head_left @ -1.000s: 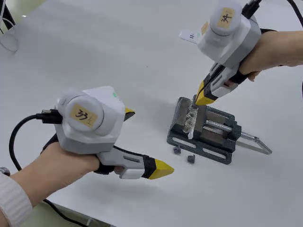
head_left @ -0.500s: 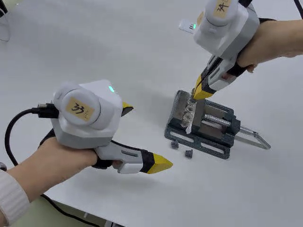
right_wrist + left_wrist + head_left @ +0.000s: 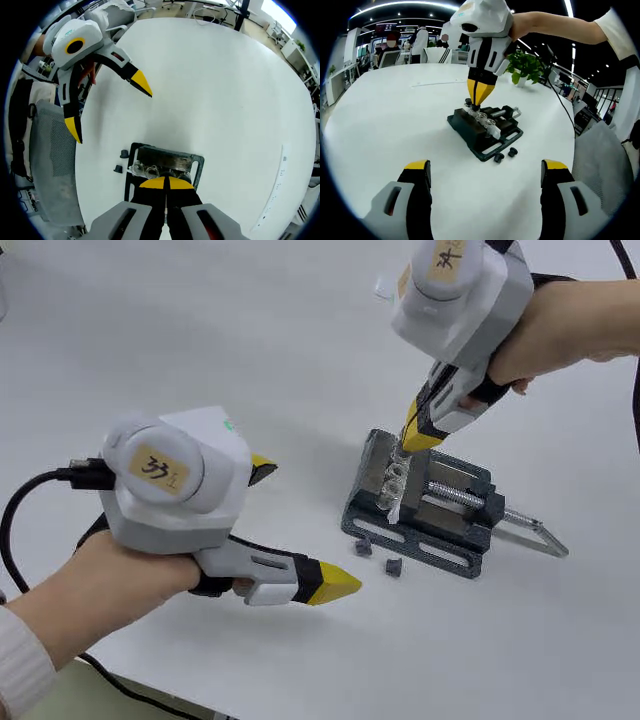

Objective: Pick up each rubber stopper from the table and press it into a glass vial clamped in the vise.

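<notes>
Right claw (image 3: 415, 440), clenched to form one pressing tip, bears on the end vial (image 3: 400, 466) in the vise (image 3: 455, 530); left claw (image 3: 486, 165) hovers released, clear.

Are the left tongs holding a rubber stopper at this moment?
No: the left tongs stand wide open over bare table, and two rubber stoppers lie loose beside the vise.

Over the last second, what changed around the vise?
Little beyond a camera shift. The right gripper stayed shut with its tips at the far vial in the vise. The left gripper stayed open above the table, and the two loose stoppers stayed beside the vise.
</notes>
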{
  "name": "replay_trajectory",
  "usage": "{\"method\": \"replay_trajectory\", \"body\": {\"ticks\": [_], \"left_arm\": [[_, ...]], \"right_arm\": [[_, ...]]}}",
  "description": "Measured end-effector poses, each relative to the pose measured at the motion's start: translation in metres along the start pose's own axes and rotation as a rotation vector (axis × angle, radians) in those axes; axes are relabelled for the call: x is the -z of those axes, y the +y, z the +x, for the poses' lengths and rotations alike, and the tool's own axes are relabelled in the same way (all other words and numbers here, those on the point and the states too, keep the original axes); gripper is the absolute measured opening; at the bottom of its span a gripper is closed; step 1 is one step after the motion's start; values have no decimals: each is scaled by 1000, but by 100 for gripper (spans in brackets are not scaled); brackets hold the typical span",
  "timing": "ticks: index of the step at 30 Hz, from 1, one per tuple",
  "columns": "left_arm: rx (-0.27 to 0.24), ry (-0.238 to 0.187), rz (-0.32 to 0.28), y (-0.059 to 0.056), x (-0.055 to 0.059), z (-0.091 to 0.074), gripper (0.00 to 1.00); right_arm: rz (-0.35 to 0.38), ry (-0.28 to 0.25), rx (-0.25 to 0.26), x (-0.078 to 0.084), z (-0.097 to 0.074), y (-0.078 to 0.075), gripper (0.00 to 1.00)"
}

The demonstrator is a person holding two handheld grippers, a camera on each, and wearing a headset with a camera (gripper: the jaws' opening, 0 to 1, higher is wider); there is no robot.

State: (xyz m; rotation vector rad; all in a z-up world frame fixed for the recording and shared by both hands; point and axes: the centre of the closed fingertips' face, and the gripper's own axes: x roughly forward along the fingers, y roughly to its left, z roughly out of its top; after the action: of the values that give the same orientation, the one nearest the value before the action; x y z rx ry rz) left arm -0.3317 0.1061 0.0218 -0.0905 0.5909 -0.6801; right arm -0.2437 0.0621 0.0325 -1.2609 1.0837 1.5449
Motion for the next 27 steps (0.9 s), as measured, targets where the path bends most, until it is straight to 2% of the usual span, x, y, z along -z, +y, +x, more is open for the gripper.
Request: {"method": "replay_trajectory", "body": {"ticks": [1,7,13,14,15,19,20,21,22,23,24,27], "left_arm": [[0,1,0,0,0,0,90],[-8,-3,-11,3,1,-1,90],[-12,1,-17,6,3,-1,90],[-12,3,-15,7,3,-1,90],[-13,3,-14,8,2,-1,90],[-21,-6,-17,9,-1,-2,90],[-24,-10,-19,10,-2,-1,90],[-26,-13,-22,11,-3,-1,90],[-27,-14,-21,12,-4,0,90],[-27,-15,-19,12,-5,0,90],[-28,-19,-17,12,-7,1,90],[-26,-27,-10,9,-14,2,90]], "right_arm": [[-30,10,2,1,0,1,0],[4,10,-32,2,0,1,0],[10,-1,-30,5,0,-2,0],[57,-15,-44,4,1,-2,0],[33,-7,-43,5,1,-4,0],[30,8,-38,3,1,-1,0],[-35,9,-27,2,1,-5,0],[29,13,-33,4,2,-4,0],[15,14,-32,3,2,-4,0],[32,18,-30,3,2,-4,0],[-10,34,-17,2,2,-3,0],[31,15,-13,3,2,-1,0]]}}
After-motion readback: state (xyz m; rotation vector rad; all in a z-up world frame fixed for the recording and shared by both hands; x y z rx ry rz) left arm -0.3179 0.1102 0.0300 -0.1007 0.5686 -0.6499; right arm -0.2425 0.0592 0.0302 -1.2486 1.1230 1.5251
